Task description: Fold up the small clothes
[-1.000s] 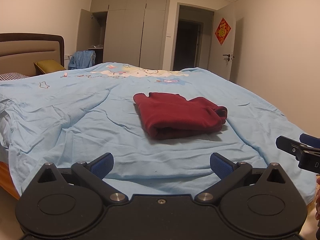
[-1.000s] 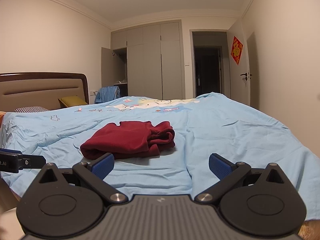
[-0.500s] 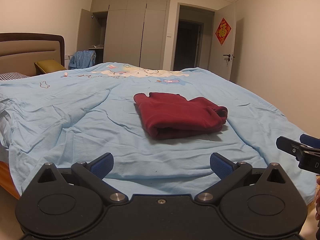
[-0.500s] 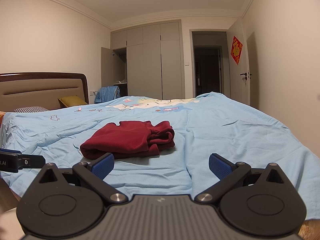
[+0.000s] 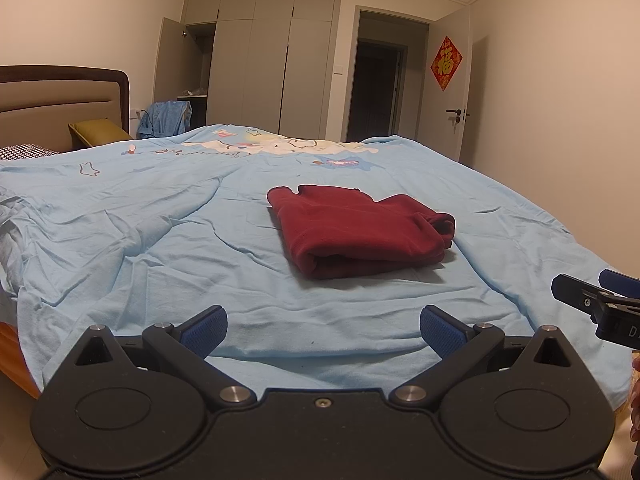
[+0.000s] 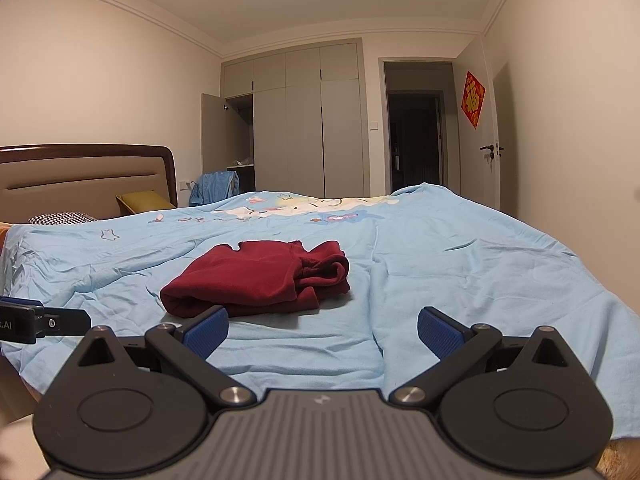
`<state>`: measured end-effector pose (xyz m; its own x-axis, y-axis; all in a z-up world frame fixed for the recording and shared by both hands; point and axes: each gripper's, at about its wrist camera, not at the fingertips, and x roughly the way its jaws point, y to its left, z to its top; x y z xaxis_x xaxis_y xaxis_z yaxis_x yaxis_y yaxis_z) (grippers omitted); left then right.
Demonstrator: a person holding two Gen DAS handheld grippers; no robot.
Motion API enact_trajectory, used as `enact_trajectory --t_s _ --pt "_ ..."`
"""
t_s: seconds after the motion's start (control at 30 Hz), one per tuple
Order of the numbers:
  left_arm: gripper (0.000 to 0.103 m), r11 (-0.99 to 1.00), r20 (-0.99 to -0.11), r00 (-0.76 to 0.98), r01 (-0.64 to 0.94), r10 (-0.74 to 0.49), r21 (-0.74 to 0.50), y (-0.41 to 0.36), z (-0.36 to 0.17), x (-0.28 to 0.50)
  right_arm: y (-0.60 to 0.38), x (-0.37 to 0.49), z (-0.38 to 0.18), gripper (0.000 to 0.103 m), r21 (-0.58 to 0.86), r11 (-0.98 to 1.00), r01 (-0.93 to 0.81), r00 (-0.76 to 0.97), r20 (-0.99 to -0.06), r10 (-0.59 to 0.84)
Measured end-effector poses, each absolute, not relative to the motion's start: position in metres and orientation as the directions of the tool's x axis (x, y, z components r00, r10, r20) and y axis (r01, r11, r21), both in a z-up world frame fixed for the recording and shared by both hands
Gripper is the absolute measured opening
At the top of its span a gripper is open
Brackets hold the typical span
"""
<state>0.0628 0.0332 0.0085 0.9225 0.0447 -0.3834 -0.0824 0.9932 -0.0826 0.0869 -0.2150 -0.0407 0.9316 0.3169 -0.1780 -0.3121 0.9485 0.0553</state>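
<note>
A dark red garment (image 5: 360, 228) lies folded in a compact bundle on the light blue bedspread (image 5: 160, 232); the right wrist view shows the same garment (image 6: 260, 280) left of centre. My left gripper (image 5: 322, 330) hovers open near the bed's front edge, short of the garment, nothing between its blue pads. My right gripper (image 6: 322, 330) is likewise open and empty, back from the garment. Each gripper's tip shows at the edge of the other's view.
A padded headboard (image 5: 60, 112) with pillows stands at the left. Grey wardrobes (image 5: 272, 64), one door open, and a dark doorway (image 5: 376, 92) are behind the bed. A blue cloth (image 5: 166, 118) hangs beside the bed.
</note>
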Motion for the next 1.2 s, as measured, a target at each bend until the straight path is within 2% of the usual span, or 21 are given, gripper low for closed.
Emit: enact_trajectory --t_s 0.33,0.47,0.57,1.2 --pt "0.102 0.993 -0.389 0.920 -0.089 0.054 -0.073 0.031 0.009 0.063 -0.215 0.087 -0.041 0.103 0.055 0.948 -0.312 0.931 -0.179 0.317" --pt "0.102 0.992 -0.370 0.924 -0.119 0.093 -0.047 0.026 0.010 0.061 -0.215 0.087 -0.040 0.103 0.056 0.949 -0.311 0.932 -0.179 0.316" --pt "0.102 0.989 -0.391 0.912 -0.144 0.124 -0.022 0.024 0.009 0.063 -0.215 0.087 -0.040 0.103 0.055 0.949 -0.312 0.931 -0.179 0.317" --pt "0.102 0.987 -0.427 0.896 -0.152 0.119 -0.044 0.030 0.004 0.074 -0.212 0.096 -0.049 0.103 0.064 0.947 -0.313 0.922 -0.220 0.320"
